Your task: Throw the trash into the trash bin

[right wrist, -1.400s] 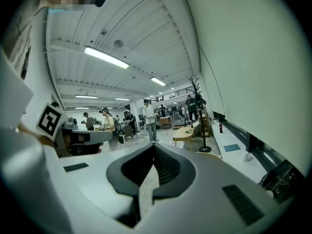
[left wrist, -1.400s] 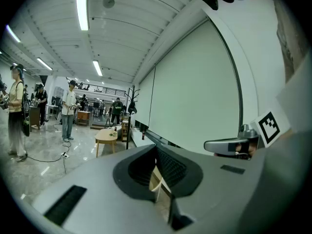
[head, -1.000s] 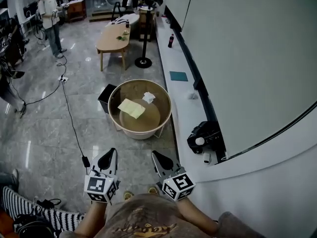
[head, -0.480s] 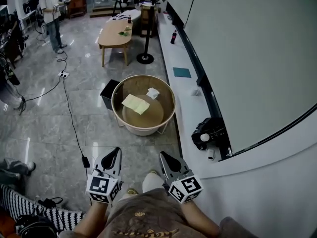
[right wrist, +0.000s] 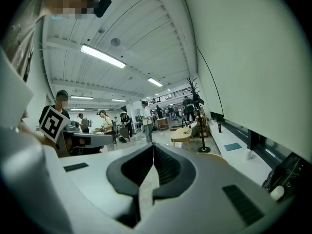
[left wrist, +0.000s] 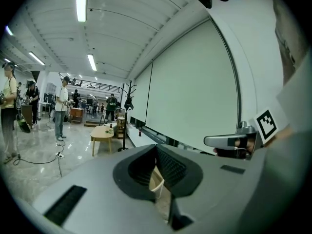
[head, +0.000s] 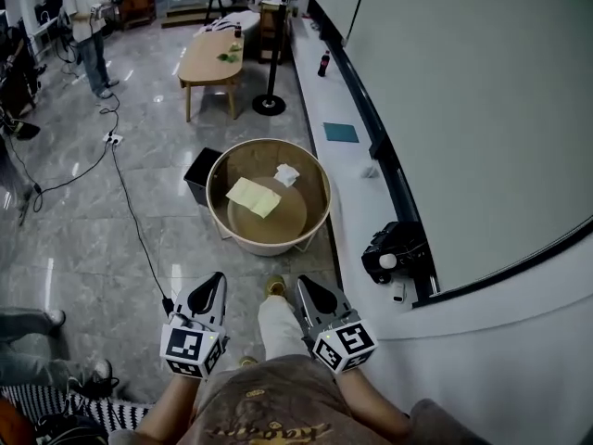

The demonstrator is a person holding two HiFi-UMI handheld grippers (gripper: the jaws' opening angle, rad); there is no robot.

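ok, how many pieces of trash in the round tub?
2: a yellow sheet near the middle of the round tub, a white crumpled piece toward its far right. More could hide under the sheet.

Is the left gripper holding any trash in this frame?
No: in the left gripper view, the left gripper has its jaws shut together with nothing between them.
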